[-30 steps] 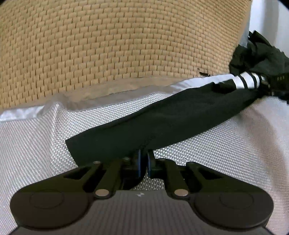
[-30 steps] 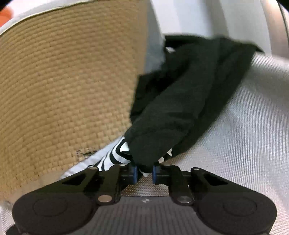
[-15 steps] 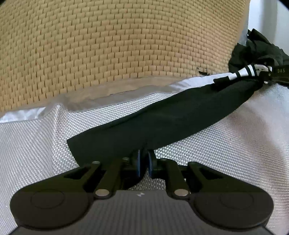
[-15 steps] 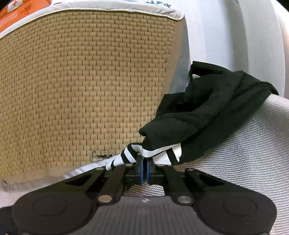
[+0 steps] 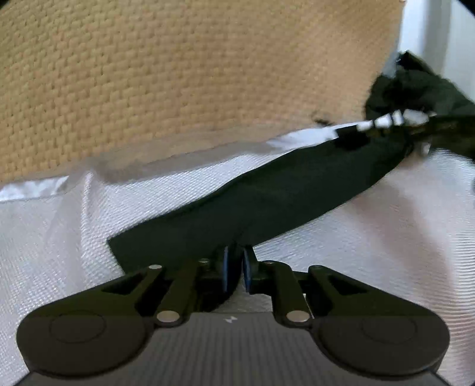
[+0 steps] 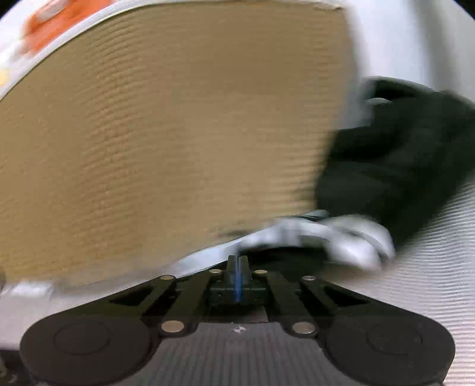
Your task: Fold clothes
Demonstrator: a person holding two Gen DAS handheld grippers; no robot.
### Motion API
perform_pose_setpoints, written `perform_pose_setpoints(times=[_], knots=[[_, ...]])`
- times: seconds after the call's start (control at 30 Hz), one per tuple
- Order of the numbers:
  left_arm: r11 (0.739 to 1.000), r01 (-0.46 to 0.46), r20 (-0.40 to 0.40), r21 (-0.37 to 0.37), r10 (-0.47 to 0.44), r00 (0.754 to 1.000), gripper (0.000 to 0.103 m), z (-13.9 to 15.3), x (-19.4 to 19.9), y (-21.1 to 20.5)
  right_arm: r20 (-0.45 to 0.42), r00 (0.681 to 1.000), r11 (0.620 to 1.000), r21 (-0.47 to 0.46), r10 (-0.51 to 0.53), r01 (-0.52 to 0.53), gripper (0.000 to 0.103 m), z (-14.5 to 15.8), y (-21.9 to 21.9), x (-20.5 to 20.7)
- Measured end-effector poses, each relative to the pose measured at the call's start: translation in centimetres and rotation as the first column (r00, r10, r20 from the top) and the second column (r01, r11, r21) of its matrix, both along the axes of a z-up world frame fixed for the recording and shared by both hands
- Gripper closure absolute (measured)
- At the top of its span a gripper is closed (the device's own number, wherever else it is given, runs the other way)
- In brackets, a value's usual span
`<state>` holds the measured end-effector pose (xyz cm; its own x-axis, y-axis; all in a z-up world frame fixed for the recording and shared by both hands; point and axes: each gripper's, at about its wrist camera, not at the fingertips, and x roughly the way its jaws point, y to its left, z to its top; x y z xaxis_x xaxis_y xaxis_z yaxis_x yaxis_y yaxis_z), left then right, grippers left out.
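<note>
A black garment lies stretched in a long band across a silver-white woven surface. My left gripper is shut on its near end, with black cloth pinched between the blue pads. The band runs up and right to a black-and-white striped cuff and a bunched black heap. In the blurred right wrist view, my right gripper is shut with its pads pressed together and no cloth visible between them. The striped cuff lies just beyond and right of the tips, under the black heap.
A tall tan woven panel rises right behind the surface and fills most of both views. A white wall stands to its right. Something orange shows above the panel's top left edge.
The right jaws, earlier apart around black cloth, have come fully together, and the right view has rolled and swung left, leaving the cuff to the right. The left grip has stayed put.
</note>
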<state>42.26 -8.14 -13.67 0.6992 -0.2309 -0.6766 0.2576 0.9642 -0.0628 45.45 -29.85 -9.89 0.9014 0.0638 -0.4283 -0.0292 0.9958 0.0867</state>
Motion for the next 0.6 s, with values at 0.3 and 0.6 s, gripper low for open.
perform_pose_setpoints(times=[0.3, 0.6], knots=[[0.998, 0.047, -0.025, 0.029, -0.046, 0.999, 0.090, 2.3, -0.5, -2.3, -0.078, 0.986, 0.988, 0.030, -0.146, 0.148, 0.095, 0.4, -3.0, 0.8], [0.991, 0.129, -0.015, 0.026, -0.129, 0.992, 0.090, 3.8, -1.9, -5.9, -0.094, 0.945, 0.939, 0.118, -0.313, 0.323, 0.059, 0.6, -9.3, 0.4]])
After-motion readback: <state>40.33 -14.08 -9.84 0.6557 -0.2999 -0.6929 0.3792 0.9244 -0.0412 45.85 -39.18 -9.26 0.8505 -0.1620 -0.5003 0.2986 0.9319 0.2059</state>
